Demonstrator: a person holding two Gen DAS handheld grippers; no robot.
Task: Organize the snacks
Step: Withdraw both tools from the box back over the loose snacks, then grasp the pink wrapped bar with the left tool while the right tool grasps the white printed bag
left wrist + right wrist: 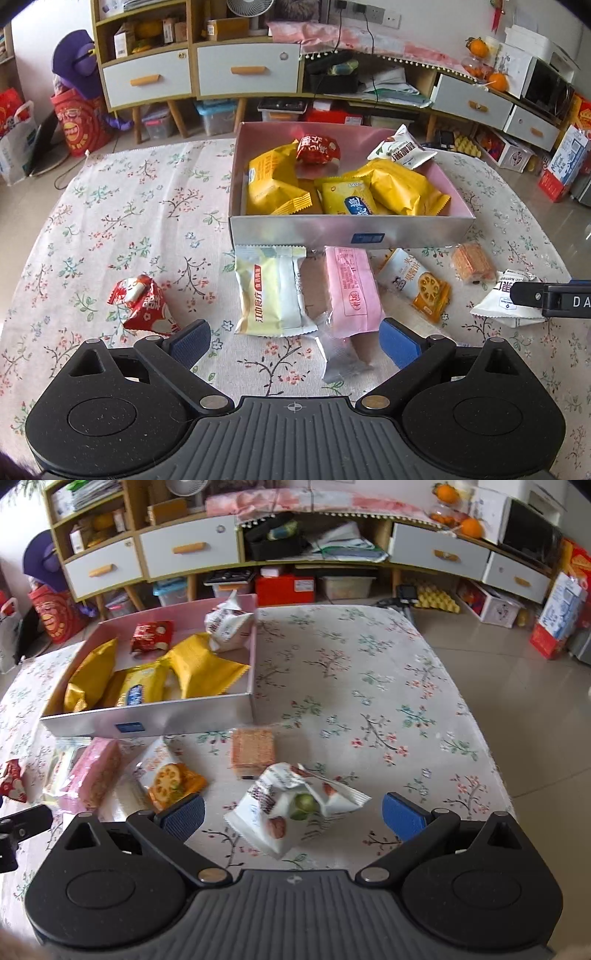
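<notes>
I'm holding my left gripper [293, 341] low over the floral tablecloth [129, 221], its blue-padded fingers spread wide and gripping nothing; between them are lying a pale yellow-and-white snack packet [271, 291] and, just to its right, a long pink wrapped bar [352, 291] that is overlapping a clear-wrapped brown bar [345, 354] at its near end. Off to the left, well apart, a red-and-white crumpled candy wrapper [142, 304] is sitting alone on the cloth. Beyond these, I'm looking at the open pink-lined silver cardboard box [351, 230], which is already holding several yellow packets, a red one and a white one leaning on its far right wall. Just right of the pink bar, a white-and-orange lotus-root chip packet [417, 288] is lying near the box front, with a clear-wrapped orange cracker block [472, 262] farther right. My right gripper [293, 814] is hanging with its jaws wide apart too, empty, straddling a white nut-printed snack bag [291, 808] that is resting on the cloth between the pads without touching either that I can see. The cracker block is sitting just beyond that bag, and the box is standing far left of it.
</notes>
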